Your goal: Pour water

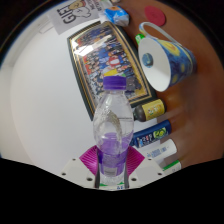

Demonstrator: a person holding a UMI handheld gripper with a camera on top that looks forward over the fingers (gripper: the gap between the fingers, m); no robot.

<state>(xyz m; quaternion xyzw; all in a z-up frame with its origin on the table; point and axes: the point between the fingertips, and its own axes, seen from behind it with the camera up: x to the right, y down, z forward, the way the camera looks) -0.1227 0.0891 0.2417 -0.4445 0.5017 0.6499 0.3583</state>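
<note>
A clear plastic water bottle [112, 125] with a purple cap stands upright between my fingers. My gripper [111, 160] is shut on the bottle's lower body, with a magenta pad [91, 159] pressed against each side. Beyond the bottle and to the right, a blue patterned mug [168, 55] with a white inside lies tipped toward me on the table. The bottle's base is hidden behind the gripper body.
A framed picture [98, 48] lies flat on the white table [40, 100] beyond the bottle. To the right of the bottle lie a small yellow can [152, 108], a blue packet [155, 132] and a white tube [160, 152]. A printed card [70, 12] sits farther back.
</note>
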